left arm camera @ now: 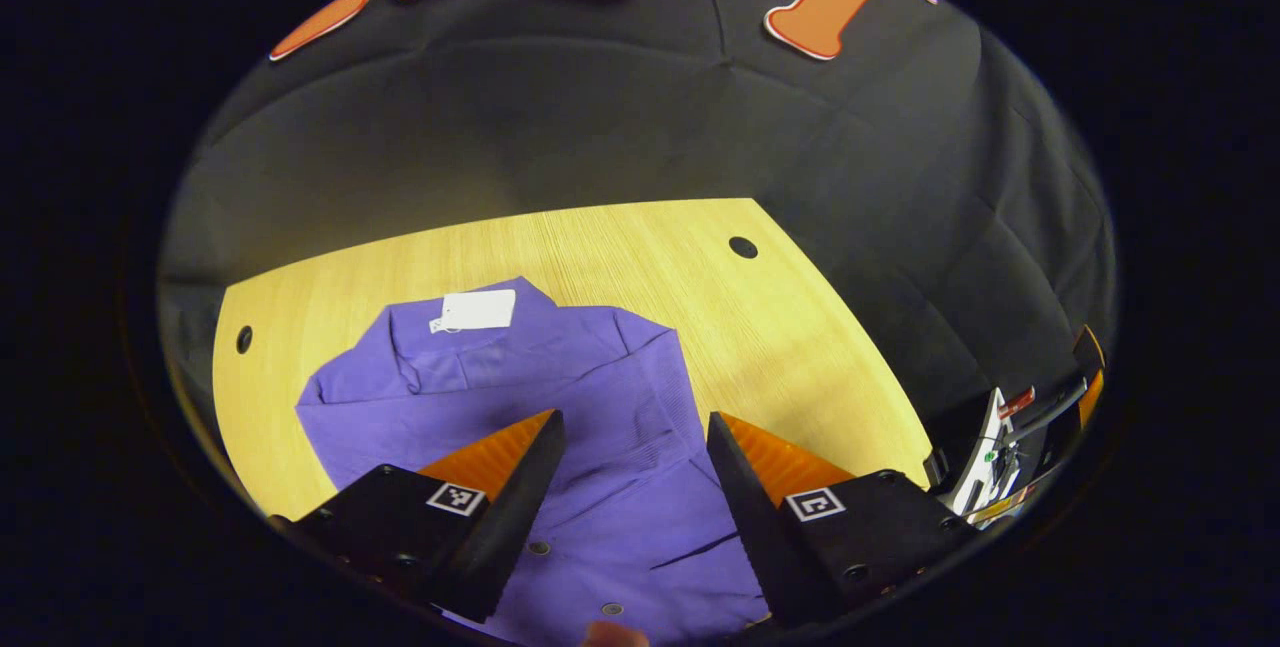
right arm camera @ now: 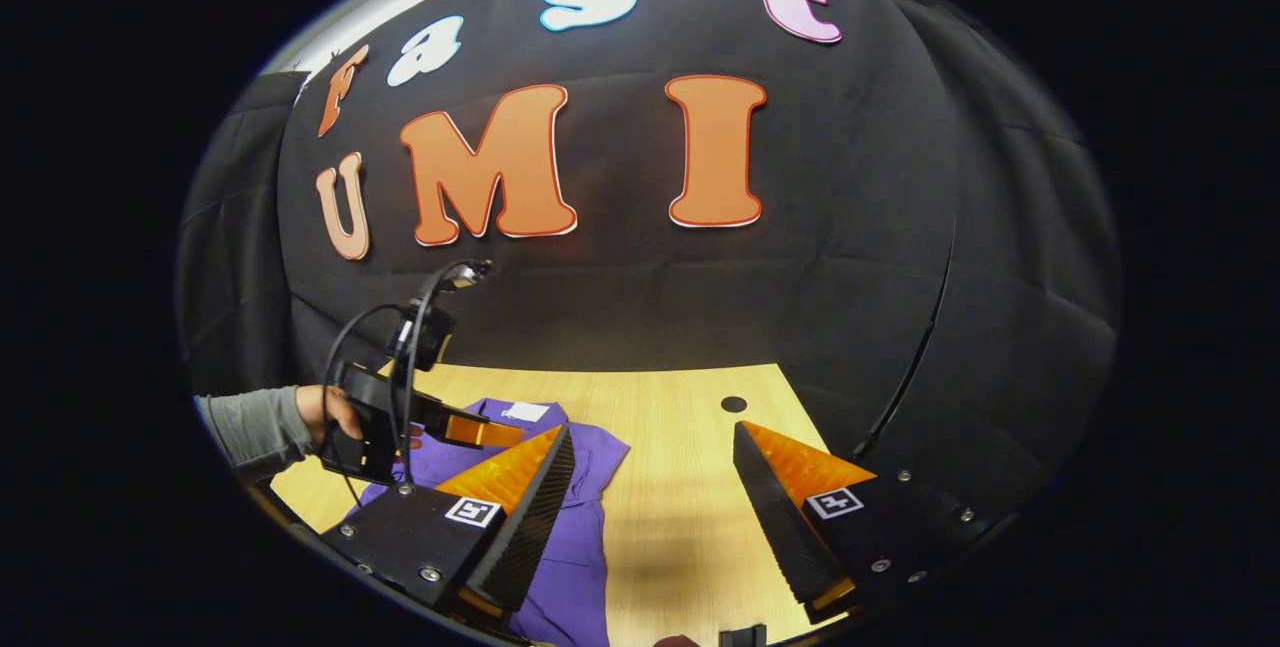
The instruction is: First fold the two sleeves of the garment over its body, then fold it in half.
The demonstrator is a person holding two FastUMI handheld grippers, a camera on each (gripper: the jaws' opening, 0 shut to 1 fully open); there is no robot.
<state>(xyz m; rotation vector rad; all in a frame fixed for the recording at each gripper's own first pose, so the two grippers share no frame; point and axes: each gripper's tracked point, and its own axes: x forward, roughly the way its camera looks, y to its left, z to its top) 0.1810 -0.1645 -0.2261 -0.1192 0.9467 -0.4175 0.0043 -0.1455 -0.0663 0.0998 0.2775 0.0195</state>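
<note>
My left tool (left arm camera: 635,447) hangs wide open over the purple garment (left arm camera: 560,397), gripping nothing; my right tool (right arm camera: 655,472), also wide, hovers above bare bench (right arm camera: 680,407). The garment lies bunched toward the bench's left edge; grabbing several layers could drag the body askew.

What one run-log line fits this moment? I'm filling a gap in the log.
left tool: open, above purple garment | right tool: open, holding nothing | garment: on wooden table
</note>
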